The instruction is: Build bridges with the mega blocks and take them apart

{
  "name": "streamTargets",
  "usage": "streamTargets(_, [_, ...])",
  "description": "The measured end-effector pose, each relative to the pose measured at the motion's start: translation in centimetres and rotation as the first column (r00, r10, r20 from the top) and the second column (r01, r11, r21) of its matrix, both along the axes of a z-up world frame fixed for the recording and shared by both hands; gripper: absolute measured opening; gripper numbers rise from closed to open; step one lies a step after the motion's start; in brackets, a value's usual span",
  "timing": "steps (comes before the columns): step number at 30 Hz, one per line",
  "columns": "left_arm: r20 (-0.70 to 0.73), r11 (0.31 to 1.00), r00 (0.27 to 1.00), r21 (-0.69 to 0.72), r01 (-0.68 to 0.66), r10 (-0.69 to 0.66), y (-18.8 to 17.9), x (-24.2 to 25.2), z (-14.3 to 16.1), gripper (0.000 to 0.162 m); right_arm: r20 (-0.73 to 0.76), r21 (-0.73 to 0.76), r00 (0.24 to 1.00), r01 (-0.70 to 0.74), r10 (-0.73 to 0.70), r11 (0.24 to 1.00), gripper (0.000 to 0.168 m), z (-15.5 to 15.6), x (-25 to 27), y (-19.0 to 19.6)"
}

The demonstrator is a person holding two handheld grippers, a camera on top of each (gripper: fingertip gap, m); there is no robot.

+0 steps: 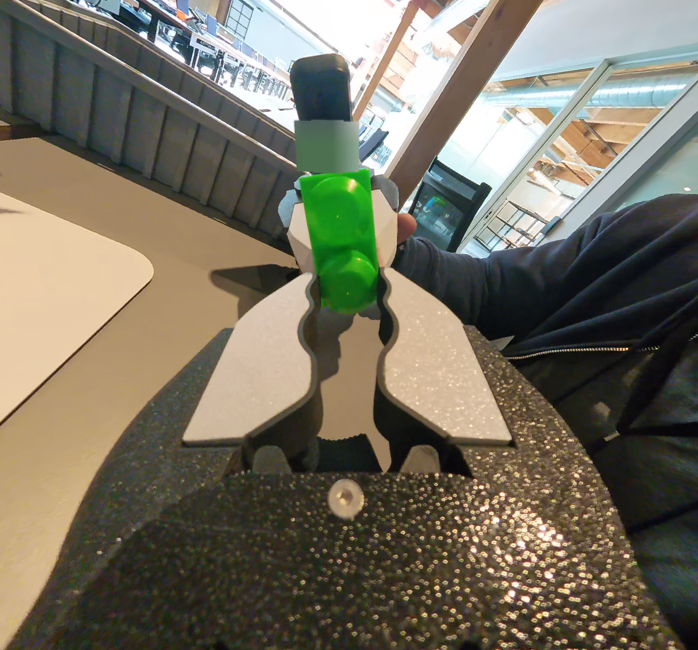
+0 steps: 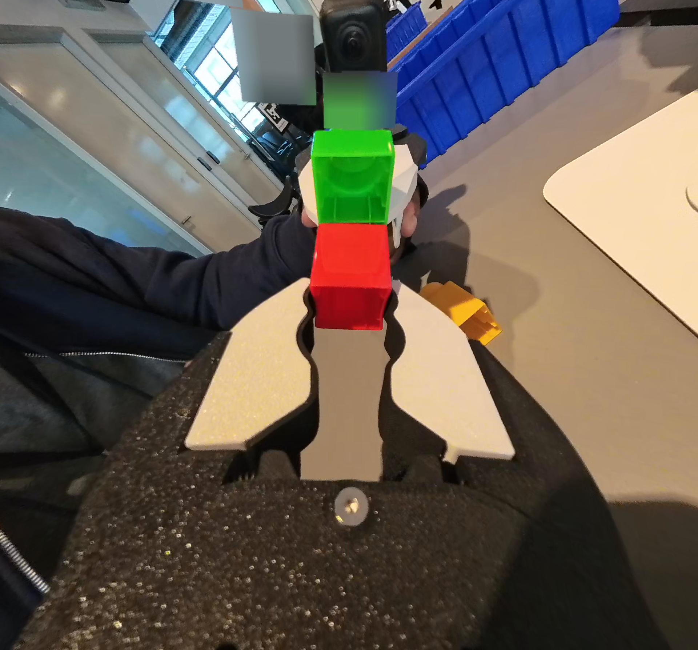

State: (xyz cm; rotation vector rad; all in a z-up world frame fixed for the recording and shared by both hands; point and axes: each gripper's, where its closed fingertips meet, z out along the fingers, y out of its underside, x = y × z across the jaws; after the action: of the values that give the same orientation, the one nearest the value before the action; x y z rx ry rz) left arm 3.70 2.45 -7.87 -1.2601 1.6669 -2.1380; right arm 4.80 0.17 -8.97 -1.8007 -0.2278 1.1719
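Note:
In the left wrist view my left gripper is shut on the near end of a green two-stud block, held in the air with its studs facing the camera. My right gripper faces it, and one of its white fingers shows beside the block's far end. In the right wrist view my right gripper is shut on a red block. The red block sits against the hollow underside of the green block. The left gripper's white fingers flank the green block there.
A yellow block lies on the grey table below the grippers. A white mat lies to one side and also shows in the left wrist view. Blue bins stand at the table's far side. A person's dark sleeves reach in. Only a small space, under 4 cm, lies between the two pairs of fingers.

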Motion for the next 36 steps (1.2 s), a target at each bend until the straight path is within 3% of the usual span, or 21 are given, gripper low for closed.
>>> streamTargets(6, [0.015,1.0,1.0,-0.018,0.004,-0.004,0.0,-0.1,0.5,0.029,0.086,-0.019,0.996,-0.037,0.039,0.999,0.035,-1.2,-1.3,-0.1])
streamTargets(16, [0.08,0.999,0.996,-0.034,-0.022,0.025,0.8,-0.6,2.0,0.028,0.081,0.036,0.997,0.015,-0.018,0.999,0.035,-0.1,-2.1,0.7])
streamTargets(21, [0.144,0.987,0.981,-0.11,-0.114,0.13,2.5,-0.4,3.3,0.049,0.092,0.086,0.994,0.05,-0.058,0.995,0.035,0.5,-1.5,0.9])
streamTargets(26, [0.107,0.994,0.99,-0.061,-0.086,0.092,1.3,-0.1,2.2,0.066,0.093,0.161,0.985,0.127,-0.143,0.979,0.035,1.6,-0.6,1.4])
streamTargets(30, [0.111,0.995,0.99,-0.065,-0.082,0.089,0.0,0.9,1.9,0.062,0.098,0.176,0.985,0.126,-0.144,0.976,0.035,1.6,-1.0,1.5])
streamTargets(36, [0.104,0.995,0.994,-0.09,-0.036,0.045,-0.7,0.7,1.9,0.042,0.116,0.169,0.985,0.108,-0.129,0.98,0.035,1.1,-1.7,1.6])
